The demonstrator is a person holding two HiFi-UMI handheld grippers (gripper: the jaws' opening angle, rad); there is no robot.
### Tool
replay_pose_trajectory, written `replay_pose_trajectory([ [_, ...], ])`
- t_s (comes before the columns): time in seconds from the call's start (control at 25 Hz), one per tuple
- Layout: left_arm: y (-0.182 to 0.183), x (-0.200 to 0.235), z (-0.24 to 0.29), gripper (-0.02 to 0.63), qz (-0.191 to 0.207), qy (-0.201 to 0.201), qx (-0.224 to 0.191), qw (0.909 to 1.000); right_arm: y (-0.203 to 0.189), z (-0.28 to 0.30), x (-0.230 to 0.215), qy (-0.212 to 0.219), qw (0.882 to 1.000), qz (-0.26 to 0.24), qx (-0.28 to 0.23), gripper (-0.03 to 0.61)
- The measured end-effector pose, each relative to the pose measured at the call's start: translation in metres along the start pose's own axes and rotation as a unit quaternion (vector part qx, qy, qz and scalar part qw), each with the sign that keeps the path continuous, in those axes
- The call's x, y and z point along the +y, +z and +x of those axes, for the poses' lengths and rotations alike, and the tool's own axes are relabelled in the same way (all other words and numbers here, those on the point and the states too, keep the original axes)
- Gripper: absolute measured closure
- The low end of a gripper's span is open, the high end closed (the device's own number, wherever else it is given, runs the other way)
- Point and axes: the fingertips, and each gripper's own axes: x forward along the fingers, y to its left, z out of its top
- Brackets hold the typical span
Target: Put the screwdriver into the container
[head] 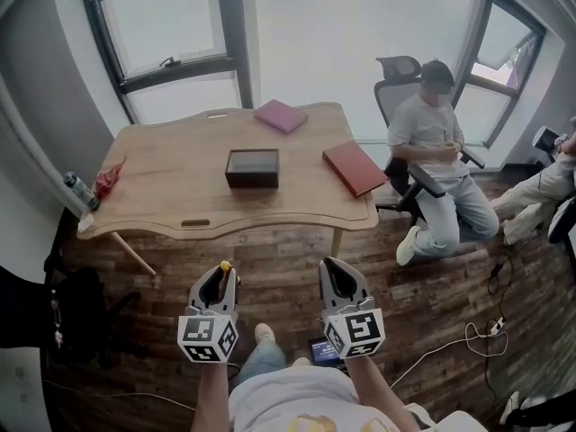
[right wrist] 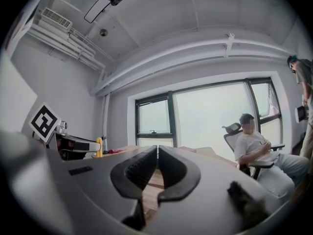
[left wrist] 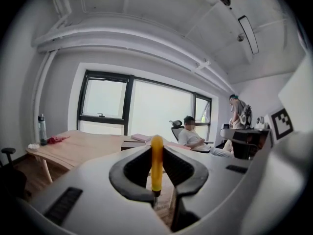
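A yellow-handled screwdriver (left wrist: pixel 156 163) stands upright between the jaws of my left gripper (left wrist: pixel 157 151), which is shut on it; its yellow tip (head: pixel 225 265) pokes out above the gripper (head: pixel 220 277) in the head view. My right gripper (right wrist: pixel 157 153) is shut with nothing in it, beside the left one (head: pixel 337 273). Both are held over the wooden floor, short of the table. The container, a dark open box (head: pixel 252 167), sits in the middle of the wooden table (head: pixel 180 196), well ahead of both grippers.
A pink book (head: pixel 281 115) and a red book (head: pixel 354 167) lie on the table's far and right parts. A bottle (head: pixel 79 190) and red cloth (head: pixel 110 180) sit at its left end. A person (head: pixel 436 169) sits on a chair to the right. Cables trail across the floor (head: pixel 468 340).
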Motion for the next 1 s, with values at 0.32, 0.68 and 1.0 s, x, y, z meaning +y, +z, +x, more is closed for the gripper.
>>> replay_pose_trajectory([
  [0.32, -0.003, 0.015, 0.04, 0.538, -0.005, -0.006, 0.014, 0.9999, -0.004, 0.037, -0.016, -0.004, 1.0, 0.002, 0.0, 0.545],
  [0.68, 0.011, 0.074, 0.148, 0.538, -0.01, -0.009, 0.021, 0.9997, -0.014, 0.141, -0.056, -0.024, 0.999, 0.0, 0.022, 0.545],
  [1.0, 0.04, 0.148, 0.259, 0.538, -0.025, -0.018, 0.034, 0.999, -0.016, 0.262, -0.081, -0.037, 0.998, 0.0, 0.056, 0.546],
])
